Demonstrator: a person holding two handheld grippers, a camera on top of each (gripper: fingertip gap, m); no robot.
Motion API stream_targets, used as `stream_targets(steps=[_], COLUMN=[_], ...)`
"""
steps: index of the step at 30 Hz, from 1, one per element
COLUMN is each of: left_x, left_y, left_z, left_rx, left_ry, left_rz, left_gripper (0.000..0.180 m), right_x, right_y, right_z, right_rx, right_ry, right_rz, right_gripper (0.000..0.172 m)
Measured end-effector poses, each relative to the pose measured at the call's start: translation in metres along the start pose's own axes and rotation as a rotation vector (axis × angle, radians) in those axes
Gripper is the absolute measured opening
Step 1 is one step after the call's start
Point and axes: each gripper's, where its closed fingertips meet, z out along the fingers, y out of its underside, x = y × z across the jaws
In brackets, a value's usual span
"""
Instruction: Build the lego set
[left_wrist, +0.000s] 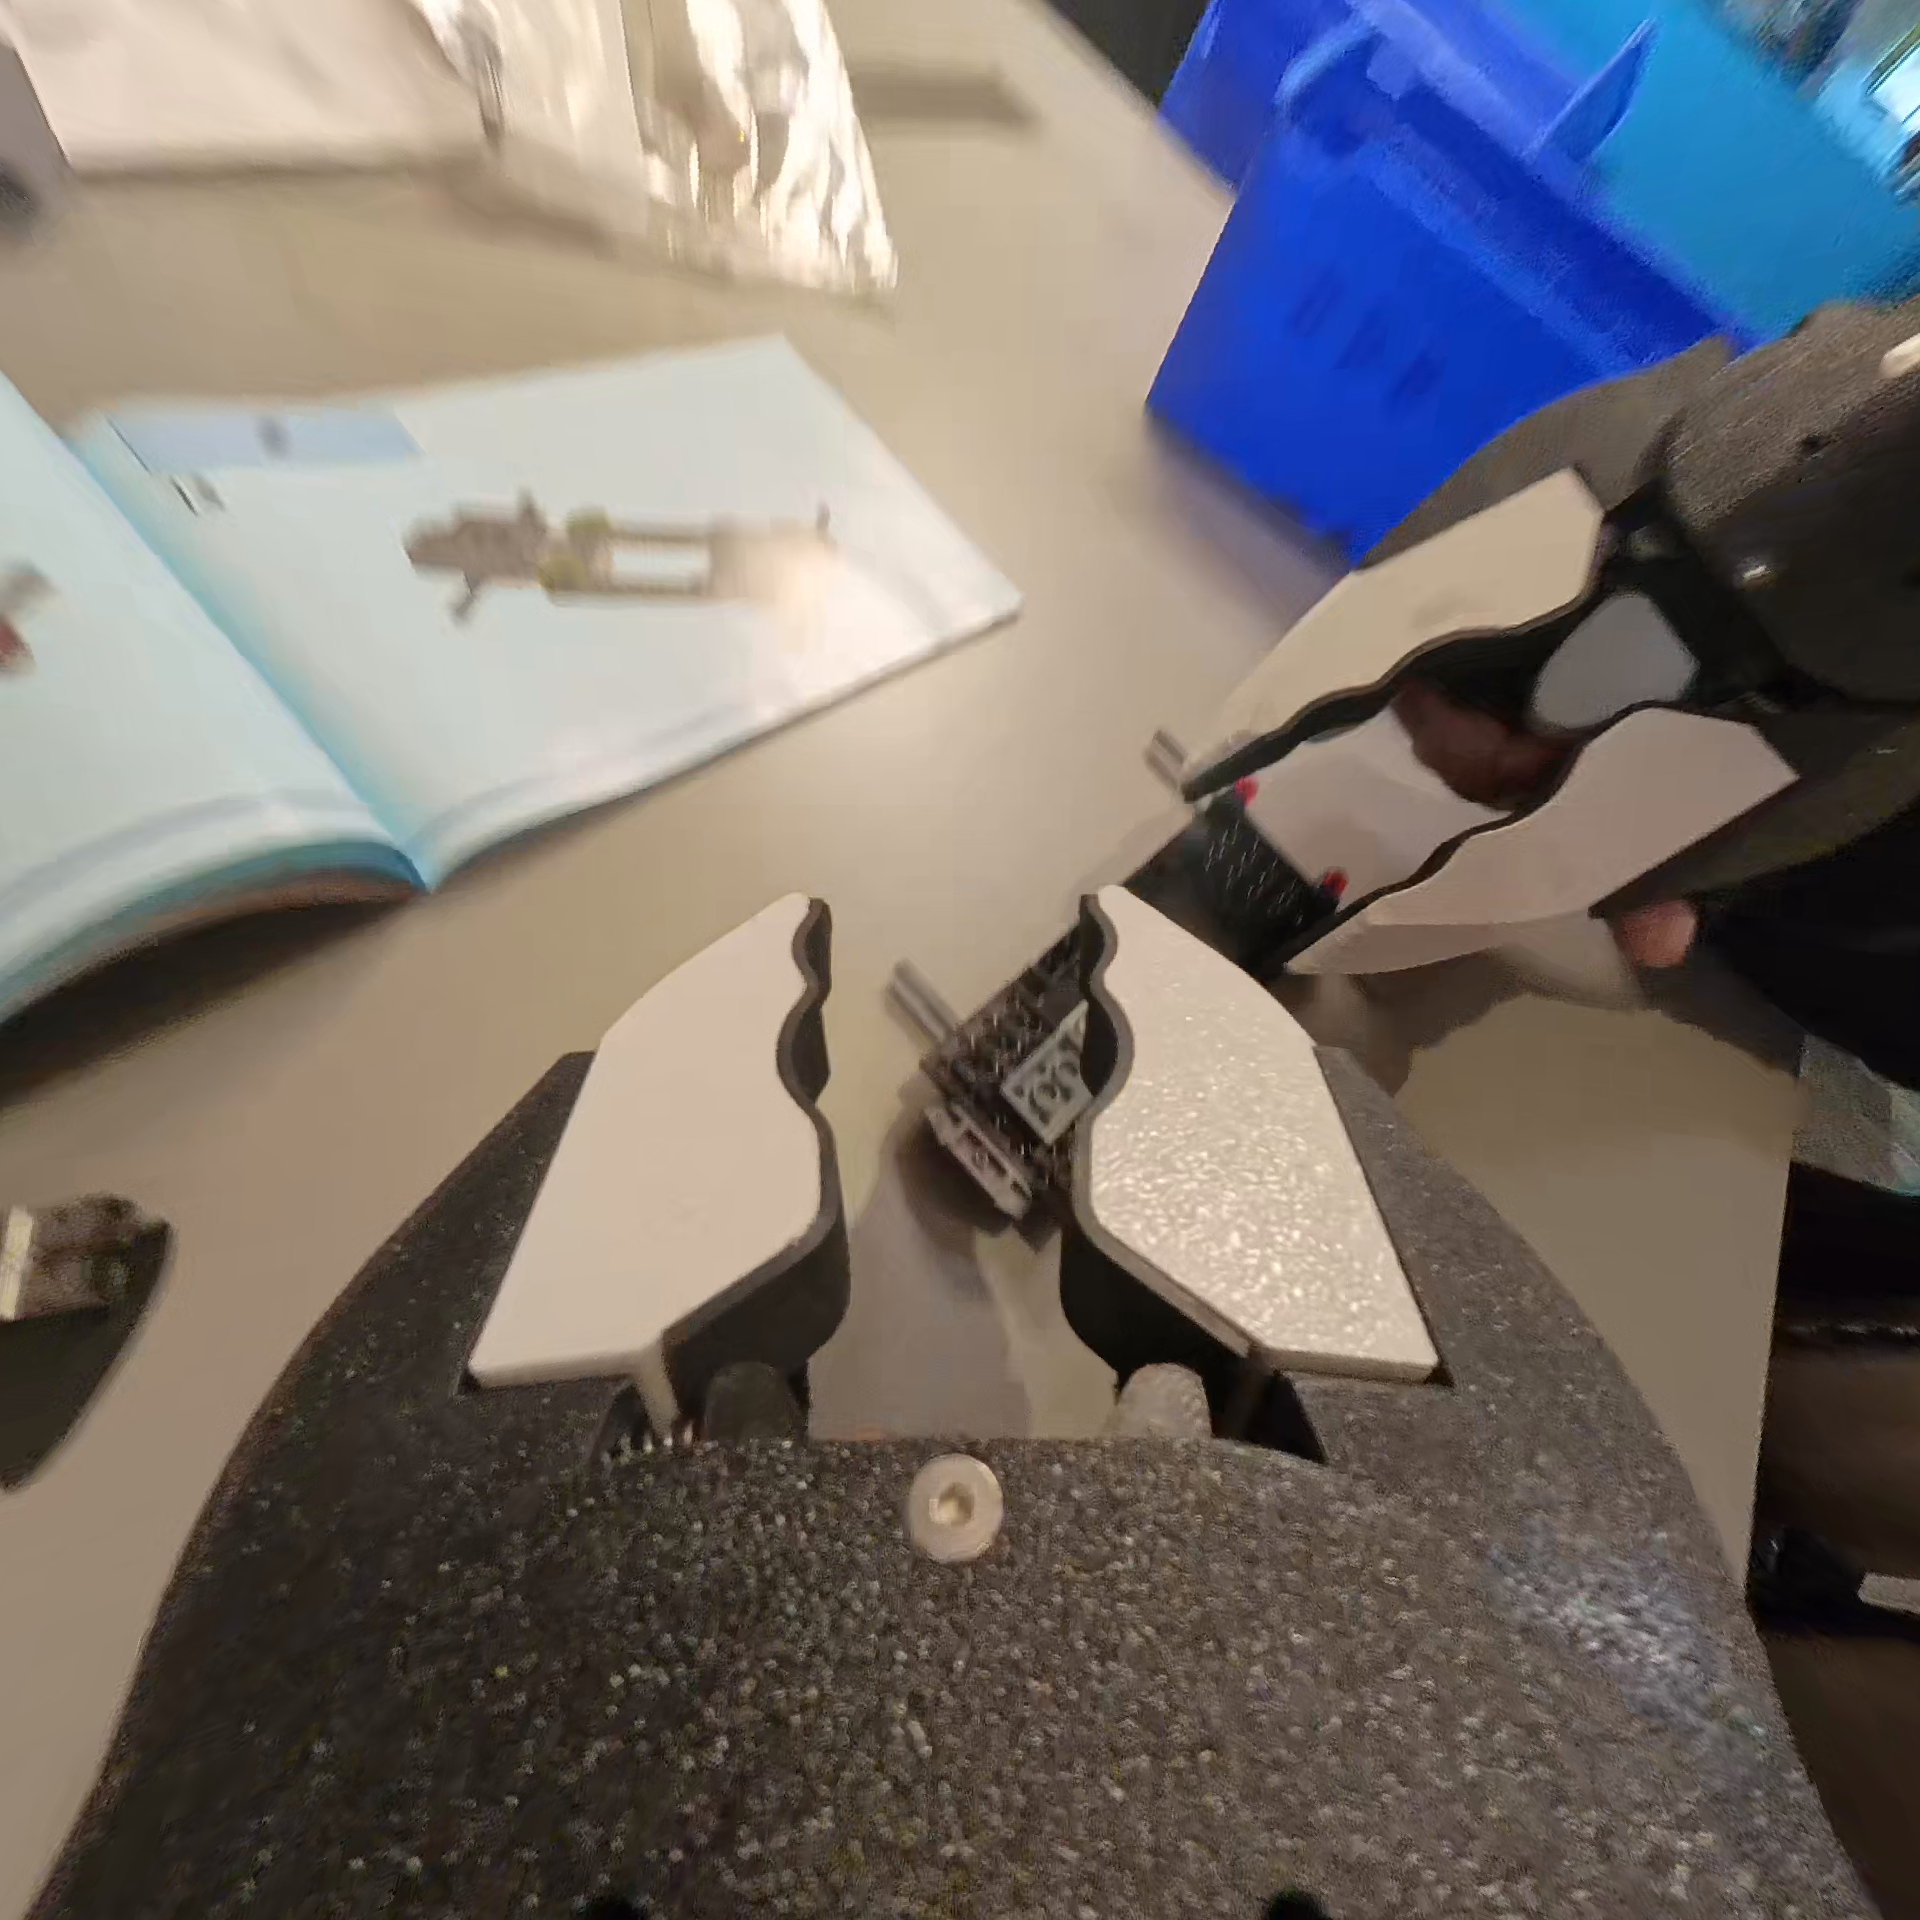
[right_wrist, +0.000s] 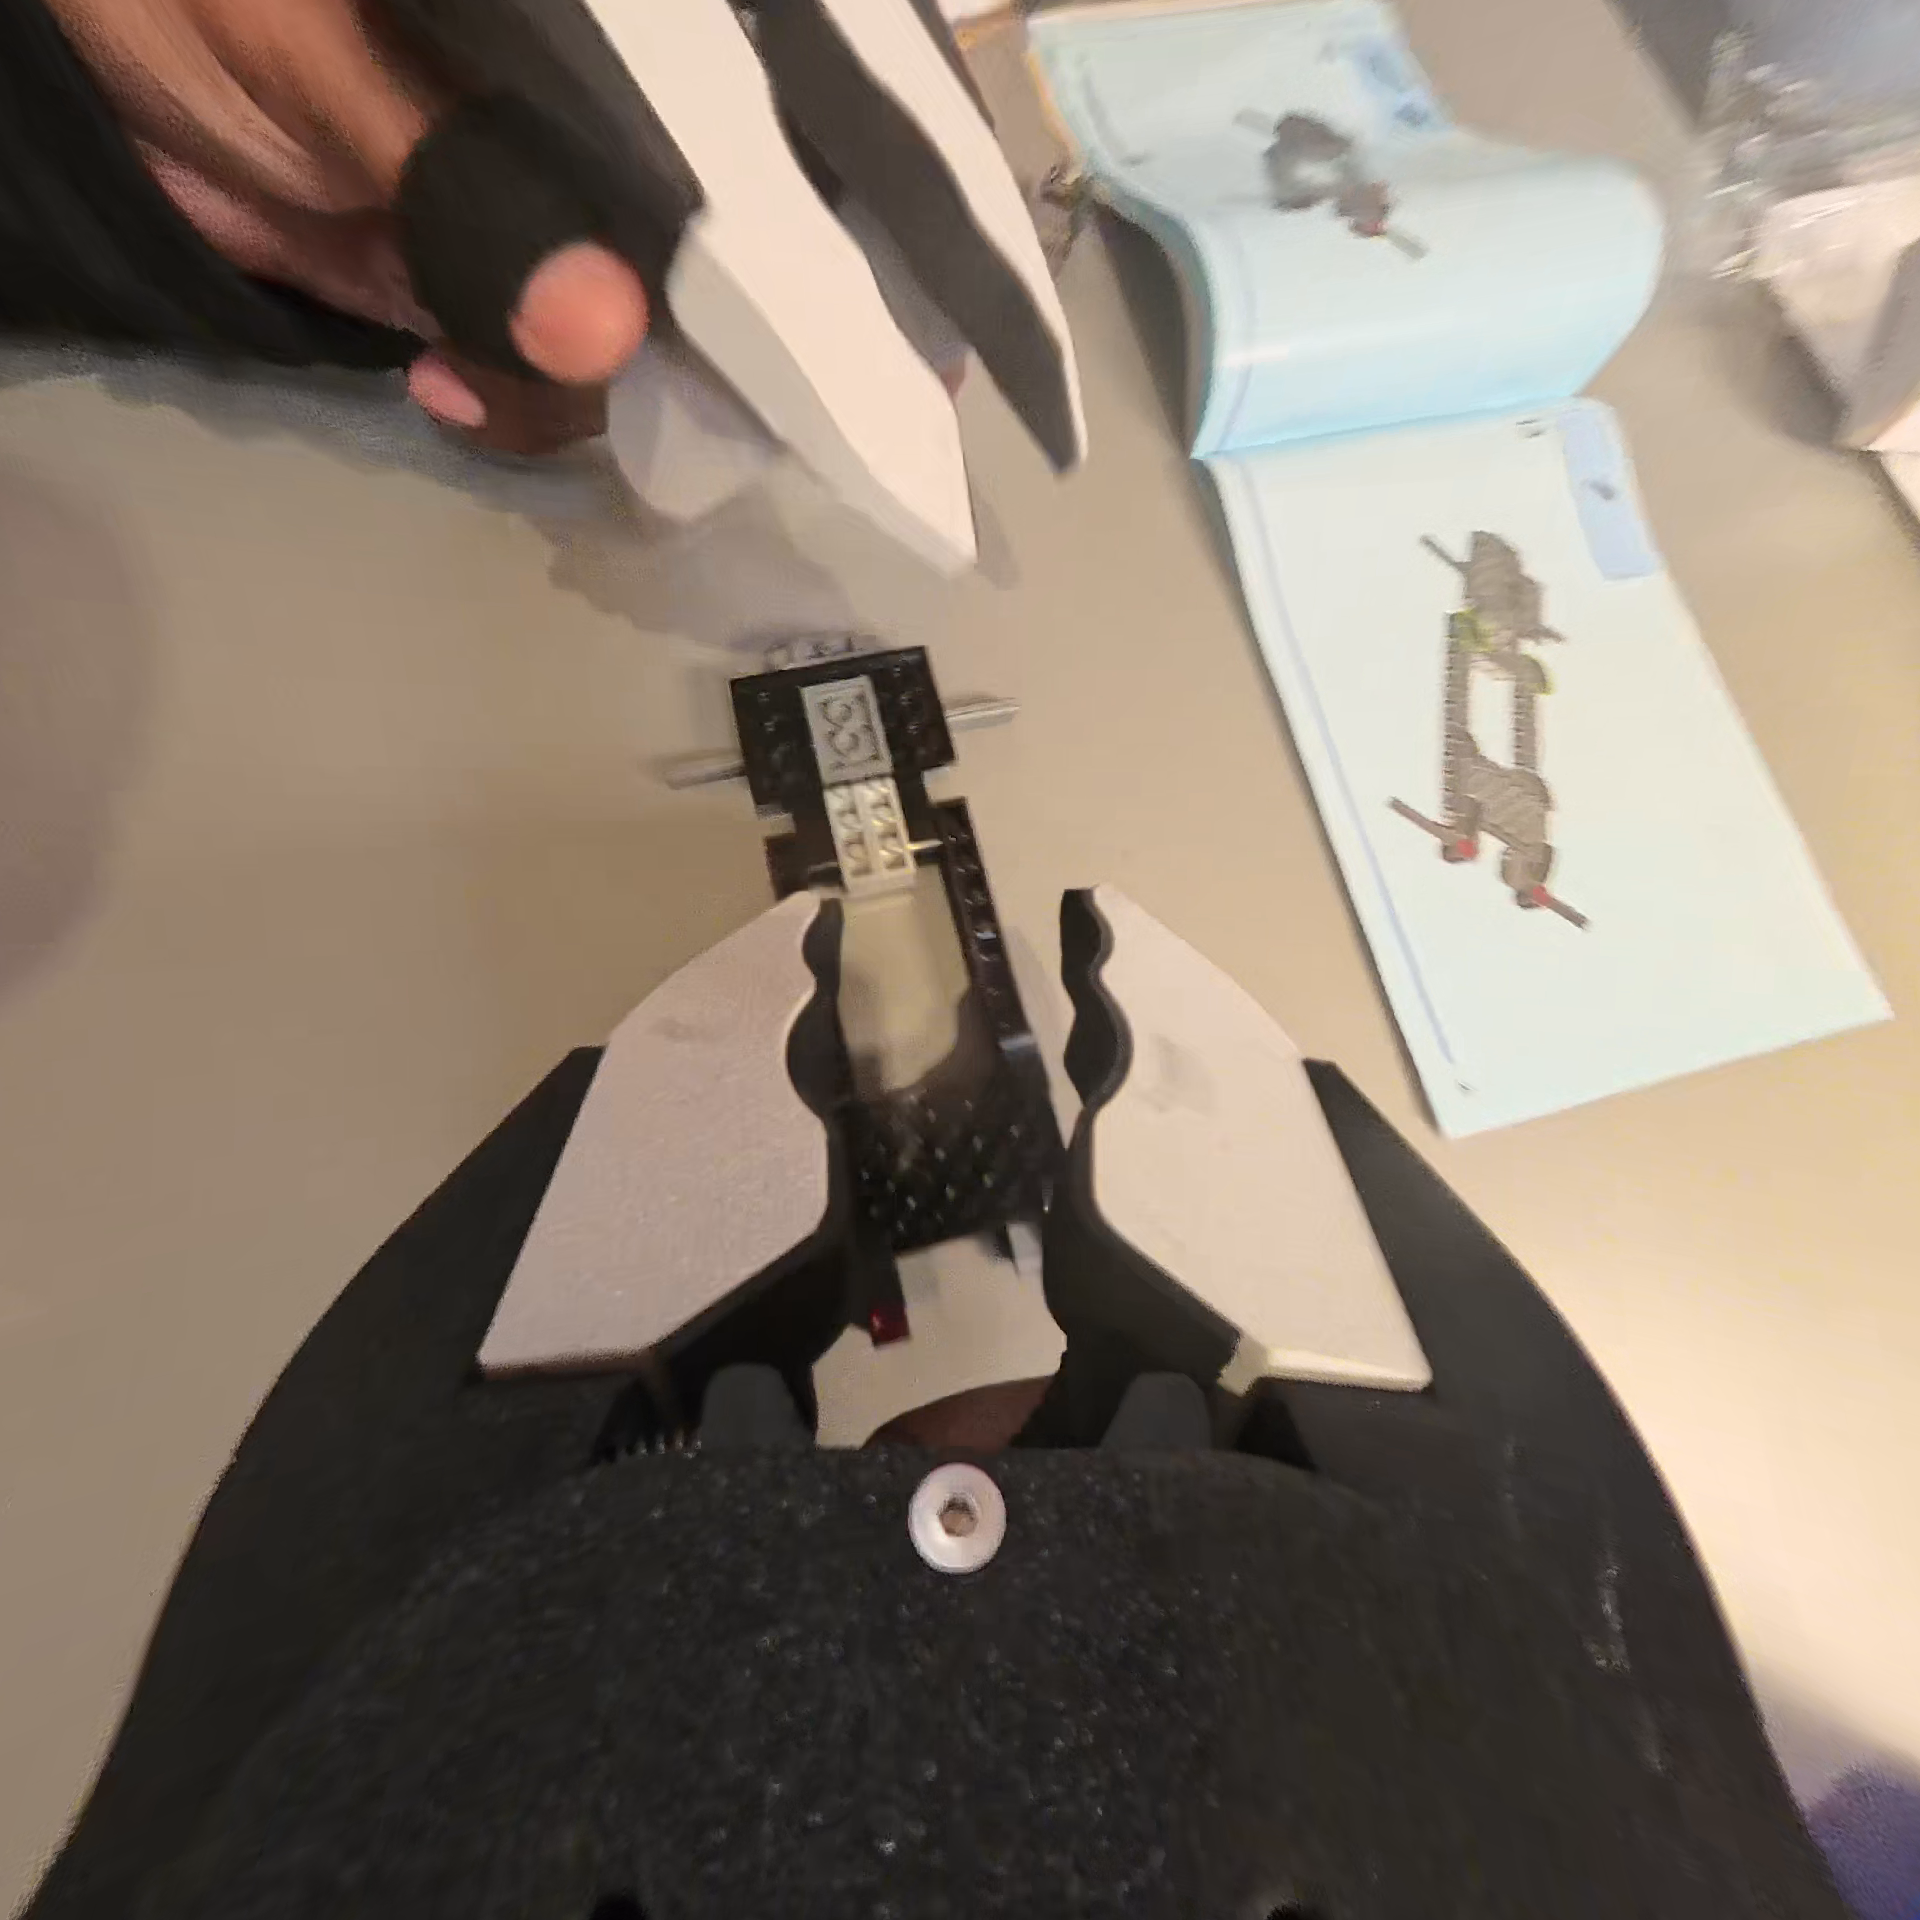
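Black studded brick model (right_wrist: 883, 790) (grey axle through it) on tan table (right_wrist: 312, 935); right gripper (right_wrist: 940, 914) clamps its rear frame; left gripper (left_wrist: 956, 925) parted, above its front.

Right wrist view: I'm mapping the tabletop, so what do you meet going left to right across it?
Gloved hand → left gripper → black brick model → open booklet.
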Motion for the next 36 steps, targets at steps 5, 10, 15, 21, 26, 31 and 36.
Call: stream_targets(steps=[5,10,15,21,26,31,36], left_x=[-0.002,0.014,0.024,0.022,0.019,0.011,0.006], left_y=[-0.055,-0.05,-0.042,-0.038,-0.025,-0.023,-0.022], left_z=[-0.016,0.004,0.007,0.003,-0.002,-0.007,-0.008], left_rx=[0.255,0.255,0.269,0.253,0.191,0.172,0.151], left_ry=[0.013,0.143,0.212,0.229,0.185,0.198,0.22], left_rz=[0.185,0.273,0.294,0.296,0.422,0.385,0.336], left_gripper=[0.053,0.041,0.0,0.0,0.0,0.0,0.0], right_x=[0.037,0.044,0.044,0.052,0.052,0.055,0.054], right_y=[0.02,0.042,0.042,0.05,0.059,0.061,0.06], right_z=[-0.029,-0.024,-0.029,-0.031,-0.025,-0.024,-0.022], right_rx=[0.062,0.038,0.092,0.104,0.073,0.078,0.084], right_ry=[0.09,0.071,0.038,0.047,0.031,0.021,-0.017], right_rz=[0.125,0.201,0.239,0.28,0.301,0.325,0.355], right_gripper=[0.031,0.019,0.002,0.0,0.0,0.0,0.0])
